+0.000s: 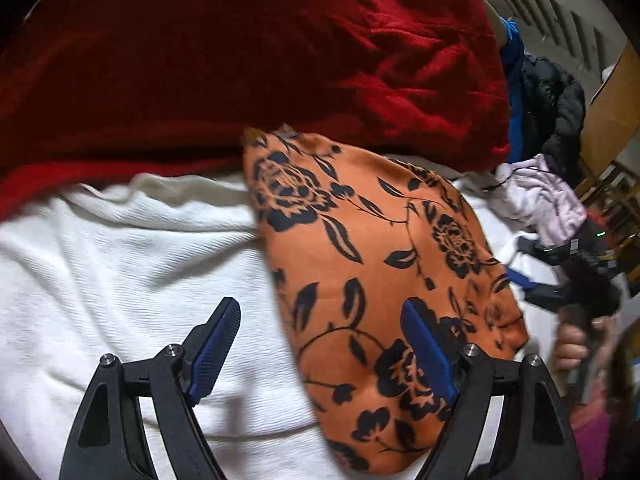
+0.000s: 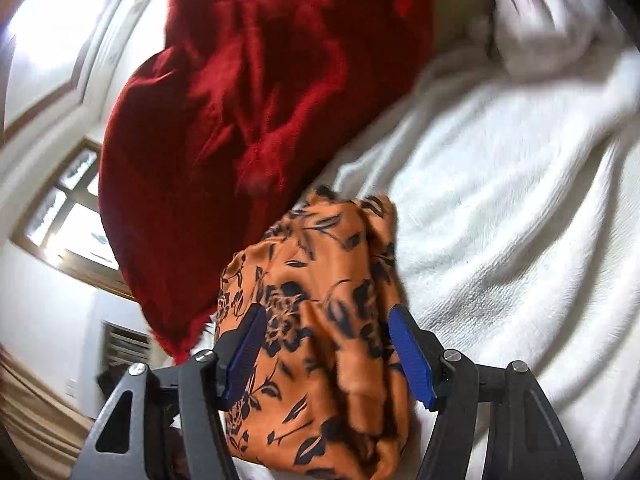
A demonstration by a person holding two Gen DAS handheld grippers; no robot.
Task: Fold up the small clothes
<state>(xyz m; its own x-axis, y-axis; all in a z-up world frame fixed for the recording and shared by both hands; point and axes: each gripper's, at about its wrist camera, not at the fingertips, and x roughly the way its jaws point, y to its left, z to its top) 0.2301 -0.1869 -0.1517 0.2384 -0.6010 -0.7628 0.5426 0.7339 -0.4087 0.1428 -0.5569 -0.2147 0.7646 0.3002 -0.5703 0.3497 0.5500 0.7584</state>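
Above the orange floral cloth [image 1: 372, 264], both tongs [image 1: 320, 352] [image 2: 326, 354] gape.

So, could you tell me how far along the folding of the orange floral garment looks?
Partly done: the orange floral garment lies in a compact shape on the white blanket. In hand: nothing; the left gripper and right gripper are open over it. Left: the lilac clothes are still crumpled.

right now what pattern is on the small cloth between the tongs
Orange cloth with a dark navy-black rose and leaf print, clearest in the left wrist view.
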